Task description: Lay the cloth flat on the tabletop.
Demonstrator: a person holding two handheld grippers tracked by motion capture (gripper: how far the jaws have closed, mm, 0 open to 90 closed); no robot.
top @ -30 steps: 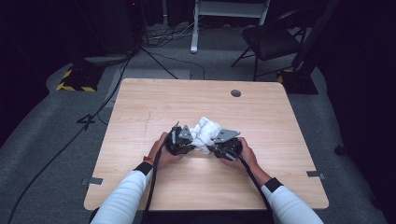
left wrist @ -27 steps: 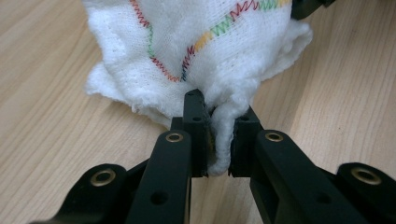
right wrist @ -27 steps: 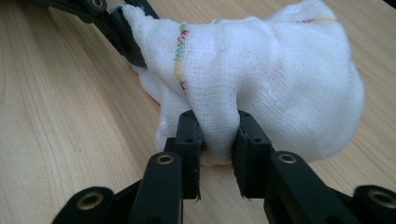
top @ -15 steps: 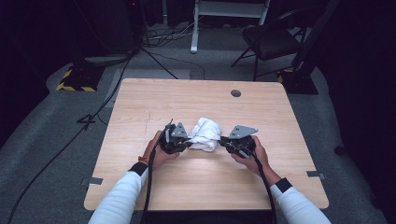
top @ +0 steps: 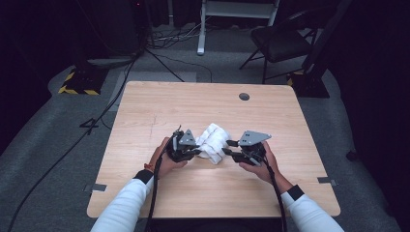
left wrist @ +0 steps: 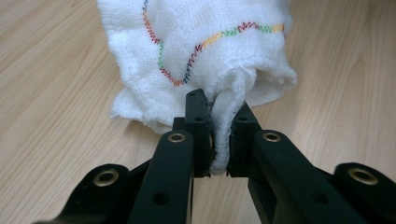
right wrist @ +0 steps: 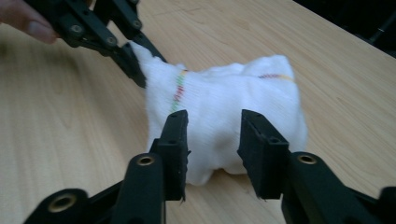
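A bunched white cloth (top: 212, 142) with a rainbow-stitched hem lies at the middle of the wooden table (top: 159, 106). My left gripper (top: 196, 151) is at the cloth's left side, shut on a fold of its edge (left wrist: 223, 140). The cloth (left wrist: 196, 51) spreads out beyond the jaws. My right gripper (top: 228, 147) stands open just right of the cloth. Its jaws are apart in front of the cloth (right wrist: 224, 107), with nothing pinched between them (right wrist: 212, 149). The left gripper (right wrist: 133, 60) shows at the cloth's far corner in the right gripper view.
A round grommet hole (top: 244, 96) sits near the table's far edge. Beyond the table are a black chair (top: 280, 41), a white stand (top: 203, 29) and cables on the grey floor. Bare tabletop surrounds the cloth on all sides.
The right gripper has let go of the cloth and drawn back to the right, now open. The left gripper keeps its hold and has shifted slightly left.
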